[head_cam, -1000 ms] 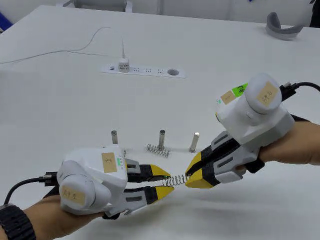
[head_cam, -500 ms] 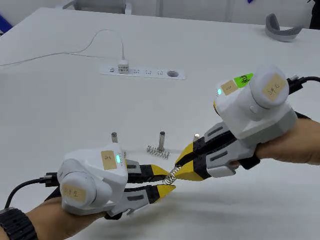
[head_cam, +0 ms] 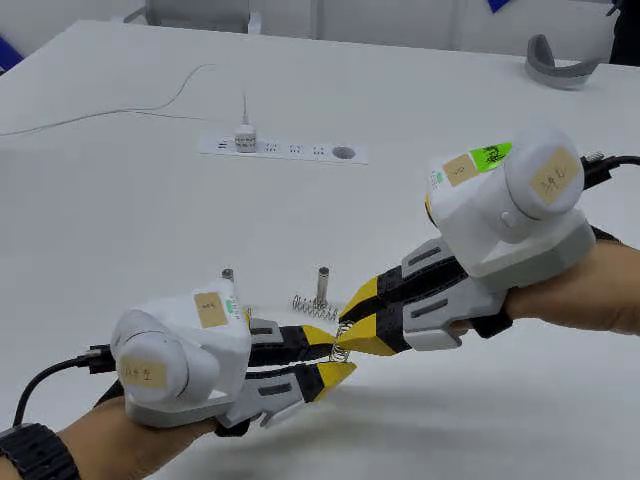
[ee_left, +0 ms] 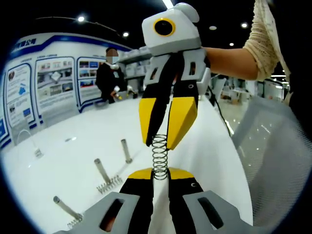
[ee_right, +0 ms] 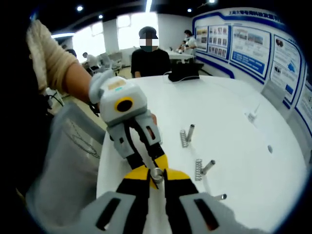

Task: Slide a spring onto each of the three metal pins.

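A: What has changed over the last second?

B: The right hand-held gripper [head_cam: 348,330] has swung in over the left hand-held gripper [head_cam: 336,358]. The spring [ee_left: 159,155] lay stretched nearly flat between their tips. It now stands steeply tilted, with only a short span between them. Both pairs of jaws are pinched on it, the left on the lower end and the right on the upper.

A: What does that mean for the task?

B: I'd judge it a re-orienting step, getting the coil upright so its bore can drop over a pin. Nothing is threaded yet and all the pins look bare.

A: Where are the pins?

B: The middle pin [head_cam: 323,282] stands just beyond the meeting tips. The left pin [head_cam: 228,274] is beyond the left hand-held gripper's housing. The third pin [ee_right: 220,197] is close beside the right hand-held gripper's jaws in its own view.

A: Any other springs?

B: One loose spring [head_cam: 314,305] lies on its side at the foot of the middle pin. A second loose spring [ee_right: 183,138] lies beside the pin farthest from the right hand-held gripper.

A: Materials?

B:
- **Spring:** thin bright wire with open, even coils. It probably flexes easily if pinched off-axis.
- **Pins:** plain grey metal cylinders, smooth and upright.
- **Jaws:** black with yellow wedge tips under white moulded housings.
- **Counter** [head_cam: 150,200]: matte white and flat.
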`<state>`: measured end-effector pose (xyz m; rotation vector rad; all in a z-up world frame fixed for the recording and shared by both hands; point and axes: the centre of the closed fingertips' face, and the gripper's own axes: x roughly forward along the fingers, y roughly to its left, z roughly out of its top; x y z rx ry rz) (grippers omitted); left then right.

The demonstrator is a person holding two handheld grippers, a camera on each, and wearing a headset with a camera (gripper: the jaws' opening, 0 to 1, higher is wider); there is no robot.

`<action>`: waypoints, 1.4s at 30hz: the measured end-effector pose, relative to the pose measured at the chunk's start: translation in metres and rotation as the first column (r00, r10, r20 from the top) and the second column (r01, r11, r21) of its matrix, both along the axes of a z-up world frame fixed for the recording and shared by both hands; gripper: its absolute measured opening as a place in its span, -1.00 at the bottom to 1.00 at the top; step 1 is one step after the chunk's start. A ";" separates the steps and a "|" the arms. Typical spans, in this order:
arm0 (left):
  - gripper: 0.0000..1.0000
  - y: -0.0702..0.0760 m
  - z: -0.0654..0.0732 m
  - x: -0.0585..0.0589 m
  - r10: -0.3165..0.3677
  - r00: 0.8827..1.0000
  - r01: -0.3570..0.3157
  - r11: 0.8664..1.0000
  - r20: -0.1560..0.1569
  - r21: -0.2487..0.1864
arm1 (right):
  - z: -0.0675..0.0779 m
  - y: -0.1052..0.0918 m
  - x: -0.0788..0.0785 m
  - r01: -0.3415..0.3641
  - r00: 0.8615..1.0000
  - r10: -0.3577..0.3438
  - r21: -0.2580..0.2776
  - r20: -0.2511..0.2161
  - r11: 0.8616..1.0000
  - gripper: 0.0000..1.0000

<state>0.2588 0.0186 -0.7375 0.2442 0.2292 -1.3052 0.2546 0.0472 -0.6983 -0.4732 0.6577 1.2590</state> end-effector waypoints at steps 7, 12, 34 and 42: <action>-0.81 -0.002 0.004 0.000 0.004 1.000 -0.004 1.000 -0.009 -0.022 | -0.004 0.000 0.001 0.008 1.000 -0.008 -0.004 0.003 1.000 -0.74; -0.80 -0.003 0.005 0.000 0.007 1.000 -0.008 1.000 -0.016 -0.030 | -0.003 -0.001 0.003 0.013 1.000 -0.013 0.002 0.011 1.000 -0.76; -0.57 0.006 0.002 0.008 0.059 0.997 -0.060 0.997 -0.039 -0.040 | 0.002 -0.018 0.018 0.075 0.997 -0.075 0.011 0.026 0.997 -0.76; -0.48 0.014 0.001 0.009 0.074 0.997 -0.075 0.996 -0.036 -0.038 | 0.005 -0.028 0.028 0.110 0.993 -0.111 0.007 0.040 0.994 -0.76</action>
